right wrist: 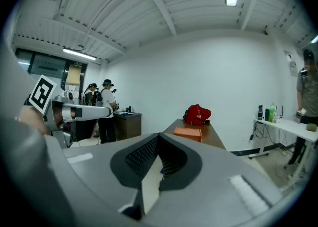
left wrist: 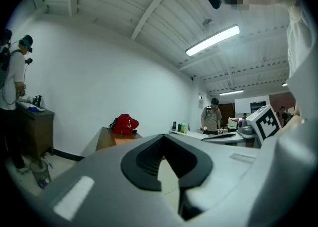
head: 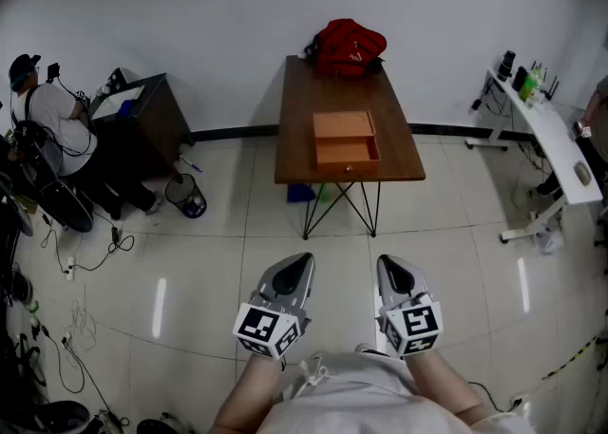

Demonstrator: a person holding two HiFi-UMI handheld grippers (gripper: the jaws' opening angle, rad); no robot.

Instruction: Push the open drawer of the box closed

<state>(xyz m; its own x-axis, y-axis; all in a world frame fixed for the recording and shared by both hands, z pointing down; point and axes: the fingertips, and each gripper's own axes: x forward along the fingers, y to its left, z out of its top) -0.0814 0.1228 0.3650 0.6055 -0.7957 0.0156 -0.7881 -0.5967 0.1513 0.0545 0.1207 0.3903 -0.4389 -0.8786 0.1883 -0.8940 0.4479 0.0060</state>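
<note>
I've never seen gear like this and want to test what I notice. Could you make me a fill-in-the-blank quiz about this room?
1. The ___ box stands on the wooden table.
2. Its drawer is ___.
3. At the table's far end lies a ___ bag.
4. The left gripper and right gripper are short of the table and hold ___.

Missing words: orange; open; red; nothing.
</note>
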